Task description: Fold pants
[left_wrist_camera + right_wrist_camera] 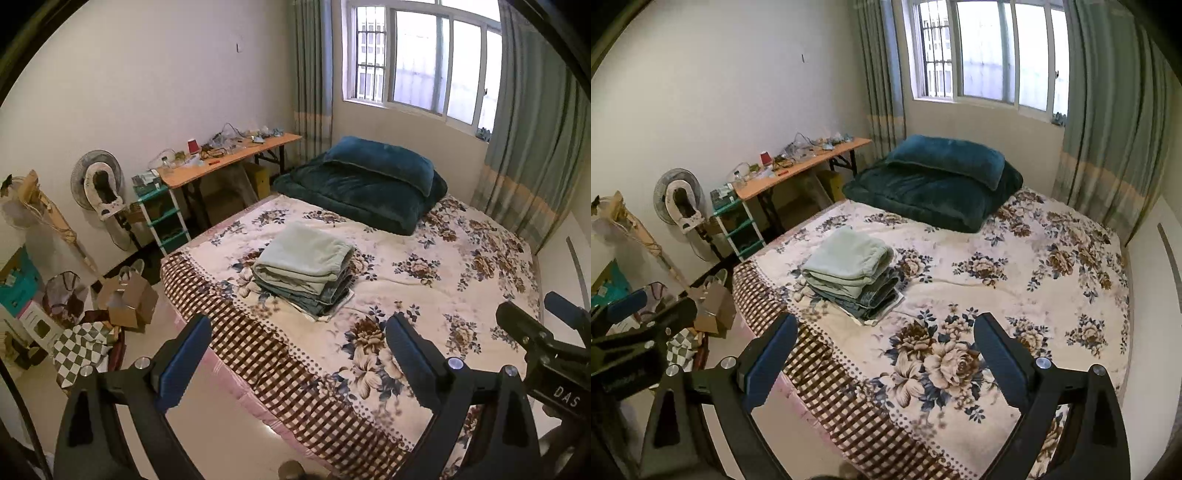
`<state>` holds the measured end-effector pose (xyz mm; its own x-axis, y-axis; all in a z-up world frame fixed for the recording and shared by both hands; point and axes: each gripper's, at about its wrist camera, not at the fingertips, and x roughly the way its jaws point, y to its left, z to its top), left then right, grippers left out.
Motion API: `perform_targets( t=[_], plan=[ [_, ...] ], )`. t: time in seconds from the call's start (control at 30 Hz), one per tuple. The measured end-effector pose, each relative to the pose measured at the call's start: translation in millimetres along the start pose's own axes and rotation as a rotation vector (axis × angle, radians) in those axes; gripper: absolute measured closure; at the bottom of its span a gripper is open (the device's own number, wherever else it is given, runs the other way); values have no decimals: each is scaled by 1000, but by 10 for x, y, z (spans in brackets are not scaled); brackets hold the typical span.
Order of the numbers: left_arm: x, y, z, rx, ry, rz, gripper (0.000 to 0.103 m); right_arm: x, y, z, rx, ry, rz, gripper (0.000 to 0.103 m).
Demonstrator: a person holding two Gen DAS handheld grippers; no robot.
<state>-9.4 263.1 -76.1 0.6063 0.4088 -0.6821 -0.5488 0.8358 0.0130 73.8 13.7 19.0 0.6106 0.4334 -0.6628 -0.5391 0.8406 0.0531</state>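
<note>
Left wrist view
Left gripper: blue-padded fingers spread wide, nothing between them, held above the near edge of the bed.
Bed: covered by a cream blanket with brown and blue flowers and a checked border.
Pants: pale green, folded, lying on top of a small stack of folded clothes on the left part of the bed, well apart from the gripper.
Quilt: dark teal, folded at the far end under the window.
Right gripper: seen at the right edge; how far its fingers are parted cannot be told here.
Table: wooden, cluttered, by the left wall.

Right wrist view
Right gripper: fingers wide apart, empty, over the flowered blanket.
Pants: same folded pile, ahead and left.
Left gripper: at the left edge.
Fan: standing by the wall.
</note>
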Motion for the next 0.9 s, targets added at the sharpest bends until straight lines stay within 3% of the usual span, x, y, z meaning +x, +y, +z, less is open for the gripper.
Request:
perform_targets(
  t=[0.17,0.43,0.5,0.67,0.9],
  plan=[
    [-246,-5,-26,31,-32,23,6,-478,7,-74,8,-20,11,5],
    [-301,82,-118,4,-31,32,6,-814,73,-212,4,-21,38,4],
    [-225,103,-122,2,-5,14,0,-817,73,-222,10,-13,47,4],
    [67,117,-64,8,52,-15,0,-633,120,-116,4,3,53,1],
    [470,138,37,7,59,51,0,-135,218,153,-28,17,-2,1]
  ],
)
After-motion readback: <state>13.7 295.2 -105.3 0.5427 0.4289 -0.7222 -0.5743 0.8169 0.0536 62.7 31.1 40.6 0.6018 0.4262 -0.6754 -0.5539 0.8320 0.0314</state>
